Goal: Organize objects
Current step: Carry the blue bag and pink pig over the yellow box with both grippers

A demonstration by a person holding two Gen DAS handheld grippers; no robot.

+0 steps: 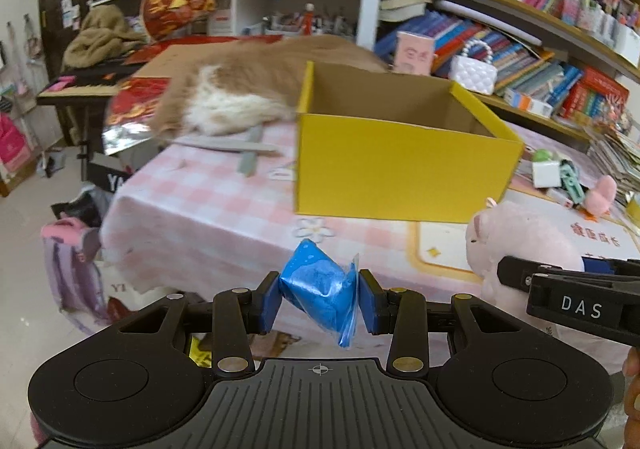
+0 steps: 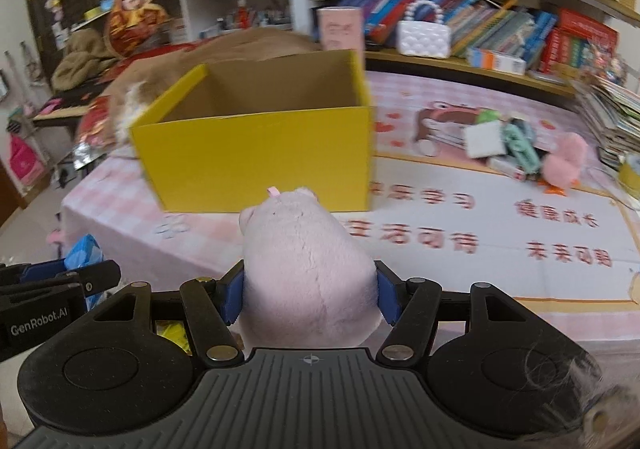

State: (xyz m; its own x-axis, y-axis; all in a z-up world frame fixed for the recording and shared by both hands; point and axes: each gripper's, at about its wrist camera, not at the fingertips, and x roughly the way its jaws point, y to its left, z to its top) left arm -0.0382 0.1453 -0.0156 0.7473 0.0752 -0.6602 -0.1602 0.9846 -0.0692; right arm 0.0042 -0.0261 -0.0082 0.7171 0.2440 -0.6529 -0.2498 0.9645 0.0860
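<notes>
My left gripper [image 1: 319, 299] is shut on a crinkly blue packet [image 1: 319, 287], held in the air in front of the table edge. An open yellow cardboard box [image 1: 400, 173] stands on the pink checked tablecloth beyond it, empty as far as I can see inside. My right gripper [image 2: 309, 295] is shut on a pink plush pig [image 2: 308, 269], with the yellow box [image 2: 256, 157] just ahead. In the left wrist view the pig [image 1: 520, 245] and the right gripper's black body show at the right. The left gripper with the blue packet [image 2: 84, 251] appears at the left of the right wrist view.
A furry brown and white heap [image 1: 240, 89] lies behind the box. A small pile of toys [image 2: 516, 149] and a pink plush duck [image 2: 564, 165] sit at the table's right. Bookshelves [image 1: 520, 29] line the back wall. A white beaded purse [image 2: 424, 35] stands on the shelf.
</notes>
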